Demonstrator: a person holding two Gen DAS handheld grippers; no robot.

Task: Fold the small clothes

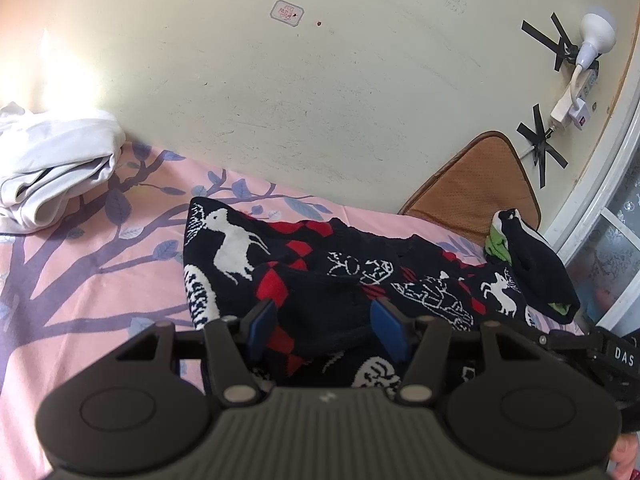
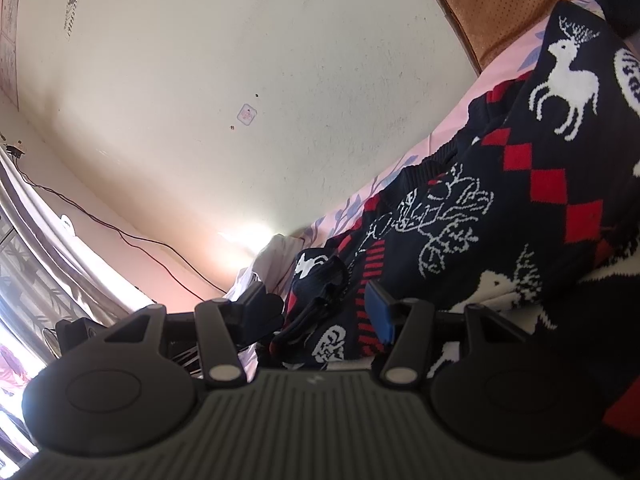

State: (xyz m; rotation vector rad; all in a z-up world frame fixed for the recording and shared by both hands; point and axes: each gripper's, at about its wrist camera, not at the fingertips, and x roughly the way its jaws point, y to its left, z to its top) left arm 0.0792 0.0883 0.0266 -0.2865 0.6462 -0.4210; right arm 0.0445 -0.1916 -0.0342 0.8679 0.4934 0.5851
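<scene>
Lying across the bed, the dark knitted sweater (image 1: 320, 280) with white deer and red diamonds is the thing to fold, and both grippers sit at its near edge.

Nearest in the left wrist view, the left gripper (image 1: 328, 332) has its blue fingers (image 1: 388, 334) set on either side of a raised fold of the sweater. Whether the pads really press the cloth I cannot tell; they look half closed around it. This place seems chosen to lift one edge and carry it over the body of the garment.

In the right wrist view, the right gripper (image 2: 320, 312) also straddles a bunched dark part, maybe a cuff or hem, at the sweater's edge. Its fingers (image 2: 380, 316) stand fairly wide, and a firm grasp is not clear to me.

Farther, at 2 o'clock in the left view, a black and green garment (image 1: 528, 260) waits beside the sweater. At 10 o'clock a white folded cloth (image 1: 56, 168) lies apart, probably already finished. Behind all, a brown cushion (image 1: 476, 184) leans on the wall (image 1: 320, 100).
</scene>
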